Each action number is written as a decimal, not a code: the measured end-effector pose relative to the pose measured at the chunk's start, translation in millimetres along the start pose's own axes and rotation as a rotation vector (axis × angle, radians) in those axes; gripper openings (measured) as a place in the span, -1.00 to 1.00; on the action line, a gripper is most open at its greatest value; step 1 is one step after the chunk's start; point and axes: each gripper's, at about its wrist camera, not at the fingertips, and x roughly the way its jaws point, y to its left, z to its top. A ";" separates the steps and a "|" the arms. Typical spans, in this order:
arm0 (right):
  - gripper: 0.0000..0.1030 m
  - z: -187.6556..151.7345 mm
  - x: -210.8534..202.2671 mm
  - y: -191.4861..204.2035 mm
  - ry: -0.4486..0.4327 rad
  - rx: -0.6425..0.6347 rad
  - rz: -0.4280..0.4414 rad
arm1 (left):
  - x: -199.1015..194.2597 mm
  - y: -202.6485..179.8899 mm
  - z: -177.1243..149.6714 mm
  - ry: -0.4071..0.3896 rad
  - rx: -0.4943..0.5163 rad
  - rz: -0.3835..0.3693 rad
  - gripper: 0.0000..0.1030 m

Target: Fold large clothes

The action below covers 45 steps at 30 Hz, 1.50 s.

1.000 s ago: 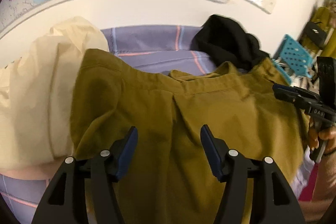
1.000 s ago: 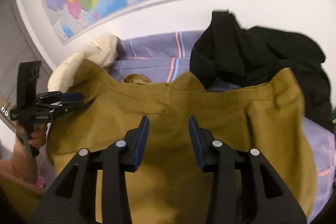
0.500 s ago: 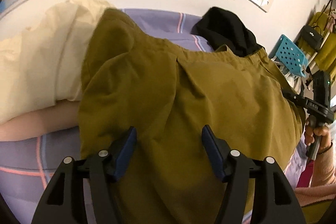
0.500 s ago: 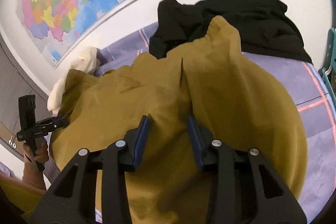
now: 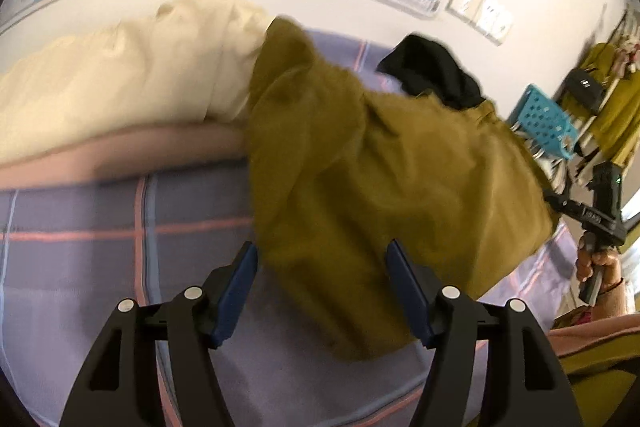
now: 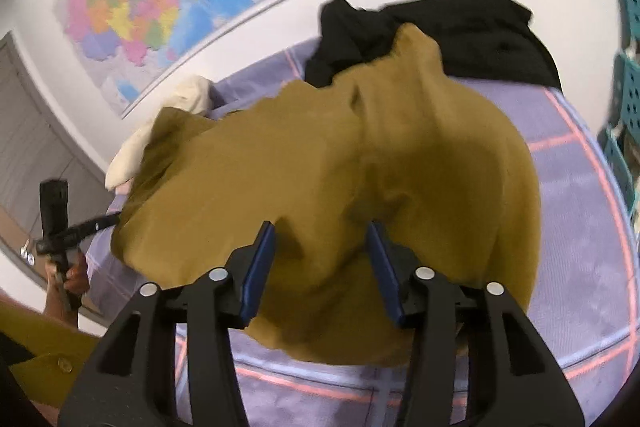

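Observation:
An olive-brown garment [image 5: 400,187] lies spread and rumpled on the purple plaid bed sheet [image 5: 100,267]. My left gripper [image 5: 322,267] hovers at its near left edge. Its jaws are opening, the cloth's hem lies between them and the pads do not press on it. In the right wrist view the same garment [image 6: 320,167] fills the middle. My right gripper [image 6: 322,259] stands over a bunched fold near the front hem, jaws opening and pads clear of the cloth. Each gripper shows in the other's view at the garment's side: right gripper [image 5: 554,201], left gripper [image 6: 112,219].
A cream duvet [image 5: 120,79] is heaped at the back left, with a black garment [image 6: 460,31] at the back by the wall. Teal perforated baskets [image 5: 540,119] stand off the bed's right end. A wall map [image 6: 140,7] hangs behind. A hand [image 5: 600,263] holds the right gripper.
Both grippers drew back toward the bed's near edge. The garment's front hem and the bare sheet in front of it now show. The right jaws stand wider than half a second ago.

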 end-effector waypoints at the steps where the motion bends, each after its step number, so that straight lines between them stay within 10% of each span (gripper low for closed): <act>1: -0.13 -0.5 0.4 -0.4 -0.008 0.005 -0.004 | 3.8 1.2 -1.6 0.010 -0.011 0.003 0.28; 18: 0.52 -51.2 -55.6 -8.6 -0.041 0.185 0.135 | -11.6 -19.4 -72.2 0.103 -0.012 -0.235 0.45; 28: 0.59 -57.2 -32.5 -26.0 -0.054 0.317 0.130 | 13.7 -17.9 -57.5 0.087 -0.216 -0.452 0.64; 45: 0.69 -43.2 -11.7 -24.3 -0.067 0.381 0.010 | 24.2 -11.2 -37.6 -0.006 -0.397 -0.346 0.46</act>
